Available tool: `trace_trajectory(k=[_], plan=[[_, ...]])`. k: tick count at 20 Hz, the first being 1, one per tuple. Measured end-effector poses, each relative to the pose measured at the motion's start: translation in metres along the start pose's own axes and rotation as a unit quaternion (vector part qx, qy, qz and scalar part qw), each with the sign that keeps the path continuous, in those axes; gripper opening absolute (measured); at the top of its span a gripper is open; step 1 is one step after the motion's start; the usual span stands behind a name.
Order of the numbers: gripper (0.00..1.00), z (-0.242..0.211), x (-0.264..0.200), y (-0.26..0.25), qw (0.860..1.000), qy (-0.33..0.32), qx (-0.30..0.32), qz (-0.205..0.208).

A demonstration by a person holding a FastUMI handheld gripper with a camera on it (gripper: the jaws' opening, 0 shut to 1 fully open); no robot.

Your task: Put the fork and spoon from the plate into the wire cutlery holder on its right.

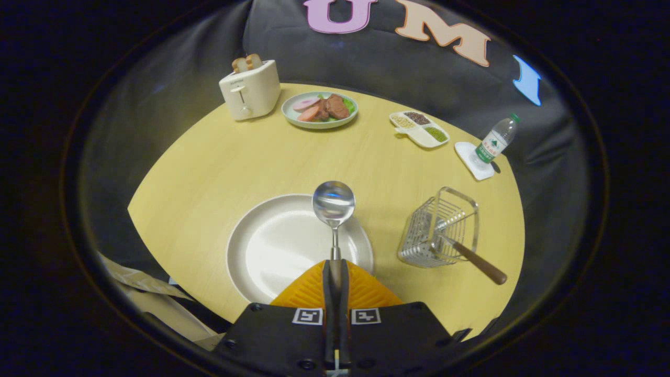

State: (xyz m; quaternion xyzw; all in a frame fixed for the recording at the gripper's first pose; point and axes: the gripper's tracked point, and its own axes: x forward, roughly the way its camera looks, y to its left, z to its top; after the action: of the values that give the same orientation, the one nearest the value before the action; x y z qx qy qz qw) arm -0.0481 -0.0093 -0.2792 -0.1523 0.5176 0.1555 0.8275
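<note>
My gripper is shut on the spoon, whose handle runs between the two fingers and whose shiny bowl sticks out ahead, over the far rim of the white plate. The plate lies bare just ahead of the fingers. To its right stands the wire cutlery holder. A utensil with a brown handle, apparently the fork, stands in the holder and leans out toward the near right.
Across the round wooden table stand a cream toaster, a dish of sliced sausage and greens, a divided tray of beans and a water bottle on a white coaster.
</note>
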Motion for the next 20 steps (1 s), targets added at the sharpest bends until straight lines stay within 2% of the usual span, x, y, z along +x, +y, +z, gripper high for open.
trace_trajectory(k=[6, 14, 20], plan=[[0.06, 0.007, -0.011, -0.054, 1.000, 0.009, 0.007, -0.027], [0.06, -0.002, -0.015, -0.116, 0.997, 0.051, 0.004, -0.062], [0.06, -0.010, -0.010, -0.129, 0.994, 0.095, -0.009, -0.050]])
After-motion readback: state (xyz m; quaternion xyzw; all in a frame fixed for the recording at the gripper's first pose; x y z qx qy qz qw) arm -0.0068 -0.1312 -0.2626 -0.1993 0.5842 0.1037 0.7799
